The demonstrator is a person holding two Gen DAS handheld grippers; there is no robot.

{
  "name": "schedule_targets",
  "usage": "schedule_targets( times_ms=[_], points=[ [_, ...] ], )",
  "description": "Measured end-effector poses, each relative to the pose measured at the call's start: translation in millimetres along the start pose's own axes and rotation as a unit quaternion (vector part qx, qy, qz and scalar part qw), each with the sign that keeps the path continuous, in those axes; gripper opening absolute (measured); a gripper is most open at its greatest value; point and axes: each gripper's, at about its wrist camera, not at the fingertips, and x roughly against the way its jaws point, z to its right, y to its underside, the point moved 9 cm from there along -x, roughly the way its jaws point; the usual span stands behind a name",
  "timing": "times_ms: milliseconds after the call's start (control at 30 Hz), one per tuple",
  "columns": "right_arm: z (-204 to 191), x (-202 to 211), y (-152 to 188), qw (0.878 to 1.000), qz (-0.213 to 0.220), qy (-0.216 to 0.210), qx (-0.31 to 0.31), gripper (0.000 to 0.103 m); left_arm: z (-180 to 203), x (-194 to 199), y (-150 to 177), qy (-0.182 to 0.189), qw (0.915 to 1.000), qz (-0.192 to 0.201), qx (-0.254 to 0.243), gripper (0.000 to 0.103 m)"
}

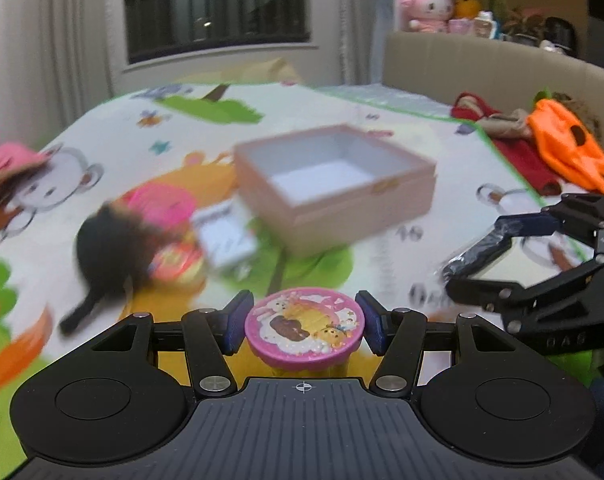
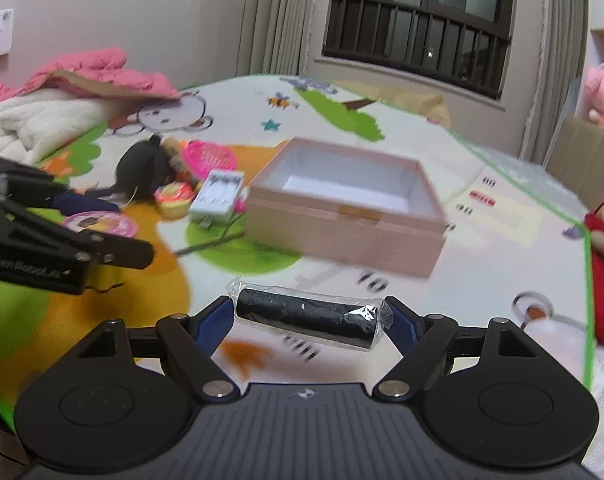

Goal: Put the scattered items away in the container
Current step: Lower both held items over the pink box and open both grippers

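My left gripper [image 1: 303, 326] is shut on a small yellow tub with a pink picture lid [image 1: 303, 326], held above the play mat. My right gripper [image 2: 309, 318] is shut on a black roll in clear wrap [image 2: 305, 316], gripped end to end. The open pink box [image 1: 333, 184] with a white inside stands ahead of both, also seen from the right wrist as the pink box [image 2: 341, 204]. Left of the box lie a black mouse toy [image 2: 142, 170], a pink round item [image 2: 210, 156], a white charger [image 2: 218, 196] and an orange-pink tub [image 2: 174, 198]. The right gripper [image 1: 481, 264] shows at the right of the left wrist view.
A cartoon play mat [image 1: 142, 128] covers the floor. Red and orange cloth toys [image 1: 561, 148] lie at the mat's right edge by a beige sofa [image 1: 481, 64]. A pink jacket and white blanket [image 2: 42, 112] lie at the left. A window and curtains stand behind.
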Motion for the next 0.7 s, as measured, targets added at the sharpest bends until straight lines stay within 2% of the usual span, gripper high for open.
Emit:
schedule_targets(
  times_ms=[167,267,333,367,400,433,467,567,700],
  points=[
    [36,-12,-47,0.999,0.043,0.016,-0.021,0.081,0,-32,-70,0.029,0.9990,0.034,0.001,0.061],
    [59,-37,-80,0.996,0.063,0.021,-0.053,0.081,-8,-60,-113,0.039,0.9975,0.057,0.010,0.061],
    [71,-58,-101,0.994,0.074,0.014,-0.074,0.081,-13,-80,-135,0.061,0.9962,0.060,0.017,0.062],
    [77,-68,-109,0.993,0.078,0.003,-0.087,0.083,-16,-91,-145,0.077,0.9949,0.062,0.022,0.065],
    [82,-78,-115,0.992,0.077,-0.006,-0.101,0.085,-20,-99,-152,0.083,0.9942,0.063,0.027,0.078],
    [88,-88,-120,0.991,0.073,-0.008,-0.115,0.090,-27,-105,-156,0.080,0.9941,0.065,0.032,0.090],
    [91,-95,-122,0.990,0.070,-0.006,-0.124,0.092,-35,-108,-158,0.072,0.9943,0.069,0.038,0.093],
    [94,-103,-121,0.990,0.068,0.009,-0.125,0.092,-58,-101,-148,0.054,0.9947,0.070,0.053,0.095],
    [78,-103,-108,0.992,0.057,0.021,-0.107,0.092,-94,-80,-109,-0.013,0.9969,0.055,0.055,0.097]
  ],
)
